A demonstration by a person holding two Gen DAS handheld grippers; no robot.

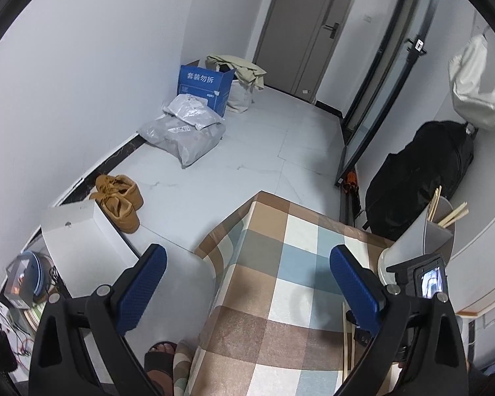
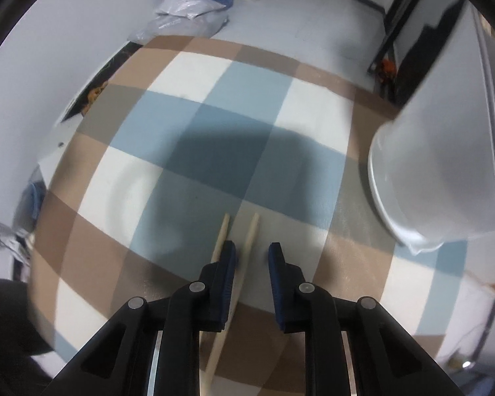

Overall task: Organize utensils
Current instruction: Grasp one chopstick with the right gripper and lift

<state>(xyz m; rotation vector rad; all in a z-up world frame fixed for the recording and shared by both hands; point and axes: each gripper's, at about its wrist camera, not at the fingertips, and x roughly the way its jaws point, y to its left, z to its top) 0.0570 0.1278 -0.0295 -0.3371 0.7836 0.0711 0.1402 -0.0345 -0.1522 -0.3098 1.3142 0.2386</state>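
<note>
Over a table draped in a brown, blue and cream checked cloth [image 2: 194,122], the right gripper [image 2: 252,257] points steeply down at two wooden chopsticks [image 2: 251,236] lying side by side on the fabric. Its blue-padded jaws stand narrowly apart: one chopstick runs up between them, close to the left pad, while the other lies just outside that pad. The frame does not clearly show the pads pressing on either stick, and a gap remains toward the right pad.

At the right edge of the table stands a tall white utensil holder [image 2: 439,171], seated in a white base. The left wrist view shows more chopsticks [image 1: 452,213] leaning out of its open top [image 1: 429,237].

The left gripper [image 1: 247,283] hangs over the near corner of the table, jaws wide apart with nothing between them. Just beyond its right finger, the other gripper's black body and small screen [image 1: 430,280] are in view, with the loose chopsticks [image 1: 348,343] on the cloth below.

On the tiled floor lie tan shoes [image 1: 120,203], grey parcel bags [image 1: 184,132] and a blue carton [image 1: 204,87]. A sandalled foot [image 1: 160,359] shows beside the table.
</note>
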